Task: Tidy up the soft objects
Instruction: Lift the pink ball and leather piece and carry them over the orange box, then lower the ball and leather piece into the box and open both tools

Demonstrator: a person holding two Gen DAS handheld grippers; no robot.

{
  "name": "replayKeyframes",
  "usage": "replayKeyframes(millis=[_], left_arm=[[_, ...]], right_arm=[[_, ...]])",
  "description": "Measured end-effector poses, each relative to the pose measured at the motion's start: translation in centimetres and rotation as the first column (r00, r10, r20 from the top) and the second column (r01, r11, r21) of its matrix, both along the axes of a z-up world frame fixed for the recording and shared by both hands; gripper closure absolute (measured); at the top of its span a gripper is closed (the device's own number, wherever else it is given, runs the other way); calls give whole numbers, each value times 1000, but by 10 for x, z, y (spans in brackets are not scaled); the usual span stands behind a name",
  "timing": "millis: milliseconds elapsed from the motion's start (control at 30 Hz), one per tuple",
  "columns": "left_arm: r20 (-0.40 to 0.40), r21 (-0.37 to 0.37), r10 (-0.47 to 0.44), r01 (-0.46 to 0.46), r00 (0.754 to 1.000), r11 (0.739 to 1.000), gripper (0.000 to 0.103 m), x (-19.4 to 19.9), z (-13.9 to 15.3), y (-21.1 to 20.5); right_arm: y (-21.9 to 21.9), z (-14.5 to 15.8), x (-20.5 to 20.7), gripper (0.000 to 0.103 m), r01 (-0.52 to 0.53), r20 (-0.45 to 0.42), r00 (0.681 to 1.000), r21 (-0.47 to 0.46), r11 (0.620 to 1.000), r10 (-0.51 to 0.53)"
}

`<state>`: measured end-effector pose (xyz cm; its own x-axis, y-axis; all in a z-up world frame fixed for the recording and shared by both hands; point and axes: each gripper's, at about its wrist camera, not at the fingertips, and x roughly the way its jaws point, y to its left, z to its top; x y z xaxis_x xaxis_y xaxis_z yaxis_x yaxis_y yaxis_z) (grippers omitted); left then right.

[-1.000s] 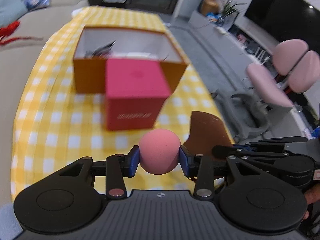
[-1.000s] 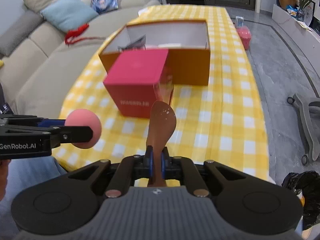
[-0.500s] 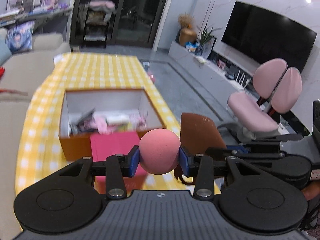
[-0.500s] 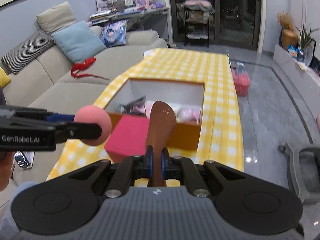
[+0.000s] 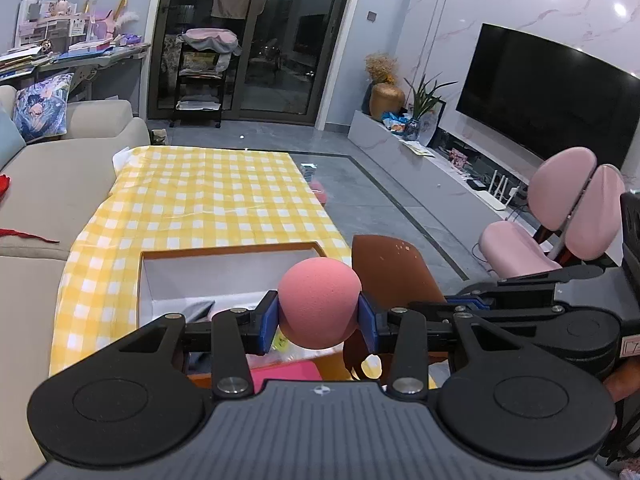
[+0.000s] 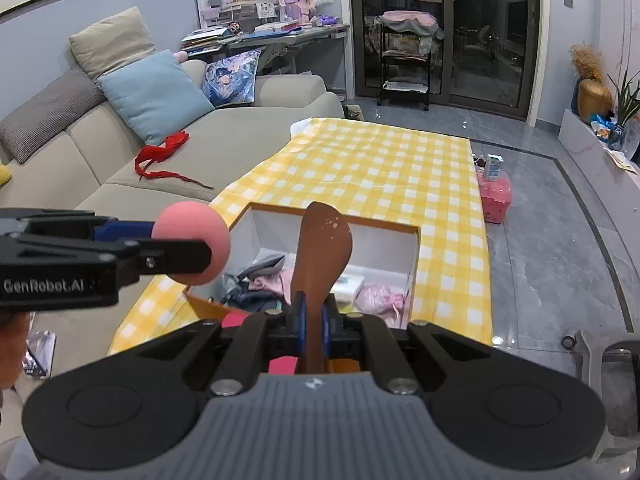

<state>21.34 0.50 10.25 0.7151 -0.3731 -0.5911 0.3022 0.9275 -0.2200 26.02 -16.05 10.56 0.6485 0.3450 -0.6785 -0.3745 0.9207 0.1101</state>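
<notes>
Left claw (image 5: 319, 317) clamped on round pink foam ball (image 5: 319, 303), right claw (image 6: 314, 317) pinching flat brown sponge (image 6: 321, 256) upright; both poised above open orange cardboard box (image 6: 414, 240) at twelve o'clock on the counter (image 6: 380, 168), seemingly for dropping in.

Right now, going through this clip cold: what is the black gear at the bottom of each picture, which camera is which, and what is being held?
No robot here: a person holds a two-finger tool in each hand, each with a camera looking along its fingers. In the left view, the left tool grips a pink foam ball. In the right view, the right tool is shut on a thin brown sponge. Below lie a yellow checked tablecloth and an open orange box holding soft items; a red box peeks out beside it.
</notes>
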Motion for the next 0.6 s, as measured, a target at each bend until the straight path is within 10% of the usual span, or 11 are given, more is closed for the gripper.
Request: replayKeyframes(millis=[600], left_arm=[[-132, 78, 70, -60, 989, 995, 56, 124, -88, 15]], right_arm=[[59, -93, 148, 98, -32, -84, 996, -177, 984, 18]])
